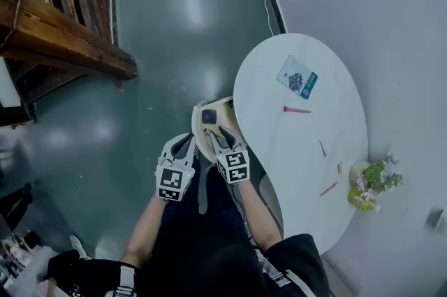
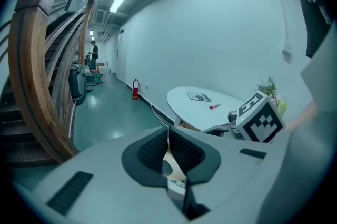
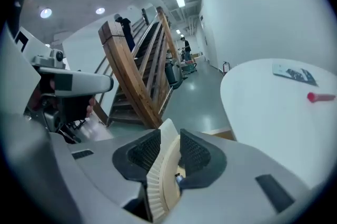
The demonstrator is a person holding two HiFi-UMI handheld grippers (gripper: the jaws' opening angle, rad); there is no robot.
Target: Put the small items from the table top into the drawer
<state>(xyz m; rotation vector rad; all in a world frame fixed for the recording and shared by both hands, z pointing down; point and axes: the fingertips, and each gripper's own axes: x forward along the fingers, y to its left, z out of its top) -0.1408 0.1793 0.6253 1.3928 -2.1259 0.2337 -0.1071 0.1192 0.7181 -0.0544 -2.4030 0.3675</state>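
A white oval table (image 1: 307,156) carries a printed card (image 1: 297,77), a red pen (image 1: 297,110), a small grey piece (image 1: 323,148) and a pink stick (image 1: 328,189). At its left edge stands the open cream drawer (image 1: 198,122). Both grippers hover over the drawer. My left gripper (image 1: 185,140) (image 2: 168,136) has its pads together, holding nothing. My right gripper (image 1: 222,132) (image 3: 171,146) is open, and the drawer's ribbed rim (image 3: 160,170) shows in the gap. The card (image 3: 295,74) and pen (image 3: 321,96) lie far ahead on the table (image 3: 274,117).
A pot of flowers (image 1: 374,184) stands at the table's wall side, with a beige lump (image 1: 342,168) beside it. A wooden staircase (image 1: 63,37) (image 2: 42,86) rises to the left across the green floor. A cable (image 1: 267,2) runs down the white wall. A fire extinguisher (image 2: 135,89) stands by the wall.
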